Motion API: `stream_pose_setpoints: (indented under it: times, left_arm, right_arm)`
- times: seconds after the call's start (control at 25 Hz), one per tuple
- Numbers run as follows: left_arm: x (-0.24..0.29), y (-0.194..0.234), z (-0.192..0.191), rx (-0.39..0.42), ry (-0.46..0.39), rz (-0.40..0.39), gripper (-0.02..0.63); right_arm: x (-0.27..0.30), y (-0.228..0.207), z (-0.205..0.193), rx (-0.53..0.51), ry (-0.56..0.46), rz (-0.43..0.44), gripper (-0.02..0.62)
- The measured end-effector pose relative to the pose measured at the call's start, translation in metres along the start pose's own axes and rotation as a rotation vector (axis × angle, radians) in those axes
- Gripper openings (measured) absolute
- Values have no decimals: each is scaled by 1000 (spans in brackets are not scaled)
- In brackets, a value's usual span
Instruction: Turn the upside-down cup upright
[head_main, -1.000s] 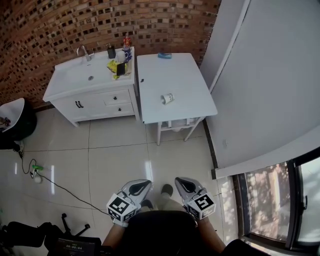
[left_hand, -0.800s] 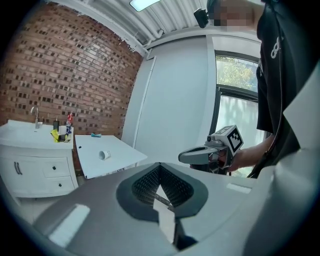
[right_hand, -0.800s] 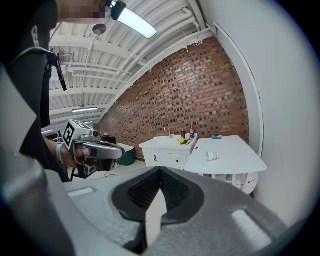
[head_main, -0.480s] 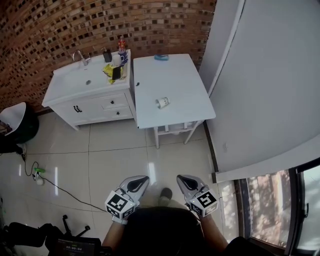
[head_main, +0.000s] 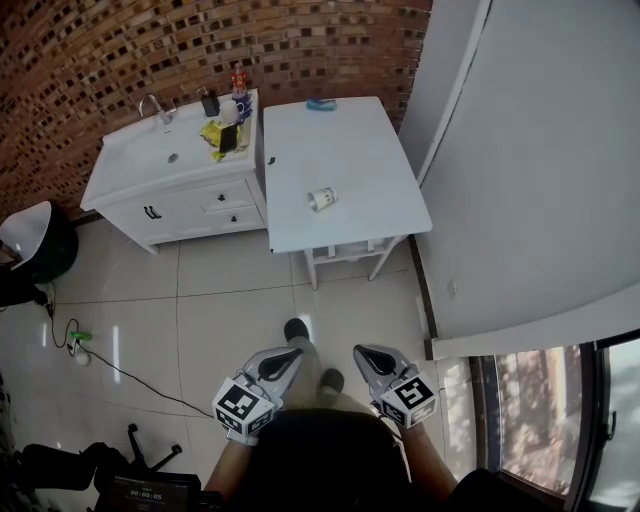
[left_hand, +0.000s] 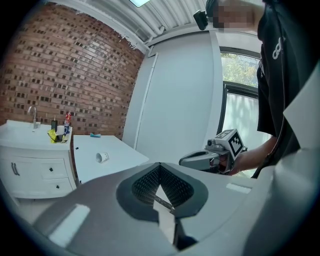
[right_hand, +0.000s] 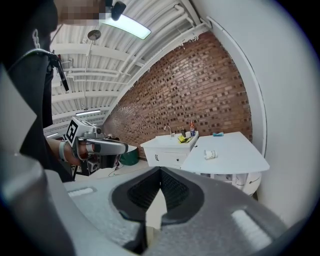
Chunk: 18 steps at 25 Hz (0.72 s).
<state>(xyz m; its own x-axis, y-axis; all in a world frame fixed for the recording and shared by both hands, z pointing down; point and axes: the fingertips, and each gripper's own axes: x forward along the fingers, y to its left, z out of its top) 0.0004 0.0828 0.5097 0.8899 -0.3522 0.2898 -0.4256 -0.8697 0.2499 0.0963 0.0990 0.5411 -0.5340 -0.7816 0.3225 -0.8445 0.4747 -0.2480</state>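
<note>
On the white table (head_main: 345, 140), at 12 o'clock from both grippers and well apart from them, the cup (head_main: 321, 199) lies on its side. Left gripper (head_main: 289, 358) and right gripper (head_main: 363, 355): jaws closed together, nothing held.

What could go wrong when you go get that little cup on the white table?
1. The cup lies on its side on the white table. It is round, so a clumsy nudge might send it rolling, maybe off the edge.
2. The left tool and the right tool are both shut and empty. If one reaches the cup without opening first, it would likely knock the cup away instead of gripping it.
</note>
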Motion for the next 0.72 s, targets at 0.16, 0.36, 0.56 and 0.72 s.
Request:
stream_pose_setpoints:
  times: [0.16,0.36,0.56,0.72]
  left_arm:
    - [12,10,2,3,21,-17,15]
    - [29,26,13,2,22,-26,14]
    - [45,42,14,9,35,-51,15]
    - [55,70,19,-11,38,-44,15]
  right_arm:
    - [0,-16,4,13,4,-32,-8]
    - [1,-39,8,26,11,-66,-8]
    - [17,-59,12,23,21,-85,-8]
    - [41,-75,23,20,26,-93,-8]
